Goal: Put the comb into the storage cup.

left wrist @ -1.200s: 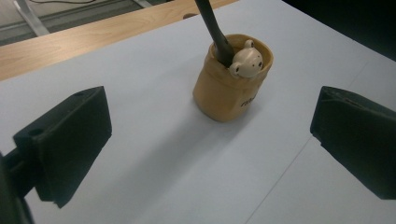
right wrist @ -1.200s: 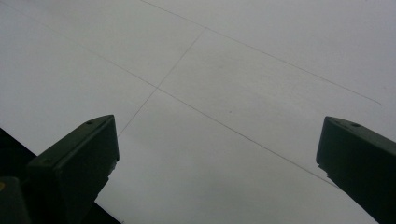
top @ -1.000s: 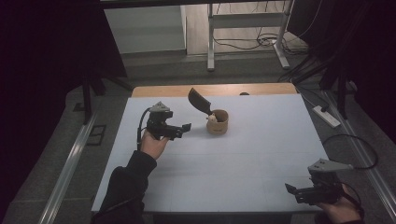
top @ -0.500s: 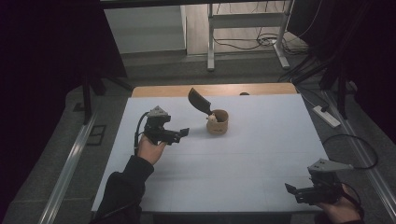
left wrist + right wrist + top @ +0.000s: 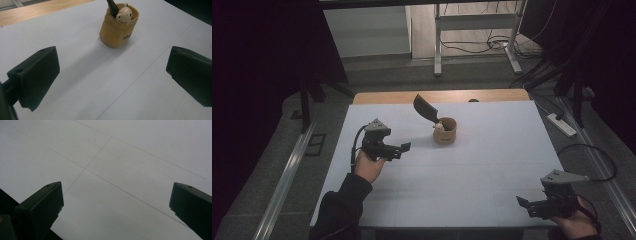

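We hold our left gripper (image 5: 404,146) above the white surface (image 5: 492,165), jaws wide apart and empty, facing the tan round cup (image 5: 444,131) with a dark spatula (image 5: 426,108) nearby. Our right gripper (image 5: 521,201) hovers at the near edge, jaws spread, well apart.

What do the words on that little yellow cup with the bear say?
Dark print on the side of the yellow cup: too blurred and turned away to read.
Little bear figure at the cup's rim: no writing visible.
Black tool standing in the cup: no writing visible.
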{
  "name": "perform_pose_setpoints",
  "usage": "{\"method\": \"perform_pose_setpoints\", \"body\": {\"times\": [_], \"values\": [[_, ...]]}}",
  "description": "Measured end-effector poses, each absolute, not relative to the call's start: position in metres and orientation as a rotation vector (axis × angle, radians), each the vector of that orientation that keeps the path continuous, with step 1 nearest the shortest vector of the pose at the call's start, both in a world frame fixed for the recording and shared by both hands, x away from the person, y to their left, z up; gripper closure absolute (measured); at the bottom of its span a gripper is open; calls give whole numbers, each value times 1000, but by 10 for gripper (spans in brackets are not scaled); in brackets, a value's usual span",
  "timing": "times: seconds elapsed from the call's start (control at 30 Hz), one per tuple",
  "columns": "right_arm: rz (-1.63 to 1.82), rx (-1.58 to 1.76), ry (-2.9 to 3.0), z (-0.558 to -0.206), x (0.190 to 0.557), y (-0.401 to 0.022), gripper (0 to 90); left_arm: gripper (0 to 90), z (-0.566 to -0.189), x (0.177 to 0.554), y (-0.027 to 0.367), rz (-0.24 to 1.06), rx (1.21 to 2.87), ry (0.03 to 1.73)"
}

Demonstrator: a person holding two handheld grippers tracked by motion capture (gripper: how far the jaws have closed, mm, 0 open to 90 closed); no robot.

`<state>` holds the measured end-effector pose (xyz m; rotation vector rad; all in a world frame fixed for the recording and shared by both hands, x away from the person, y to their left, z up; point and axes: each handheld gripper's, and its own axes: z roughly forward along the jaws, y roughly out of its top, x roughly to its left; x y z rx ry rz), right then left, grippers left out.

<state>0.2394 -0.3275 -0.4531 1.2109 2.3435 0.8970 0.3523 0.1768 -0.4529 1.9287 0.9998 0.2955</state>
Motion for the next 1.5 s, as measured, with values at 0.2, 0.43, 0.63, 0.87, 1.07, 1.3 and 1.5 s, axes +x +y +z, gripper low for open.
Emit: {"method": "perform_pose_setpoints", "body": {"times": [0.2,0.43,0.63,0.87,1.07,1.3,1.5], "values": [[895,1210,2345,-453,240,-327,0,0,-452,344,181,297,1923,1005],[895,1209,2344,-453,239,-327,0,0,-453,335,184,299,1927,1006],[894,1208,2344,-453,239,-327,0,0,-454,326,187,298,1930,1010],[892,1208,2344,-453,239,-327,0,0,-455,318,189,301,1939,1011],[891,1209,2343,-453,239,-327,0,0,-455,312,190,303,1946,1011],[890,1209,2343,-453,239,-327,0,0,-456,304,192,316,1962,1012],[890,1210,2342,-453,239,-327,0,0,-457,297,195,324,1960,1023]]}}
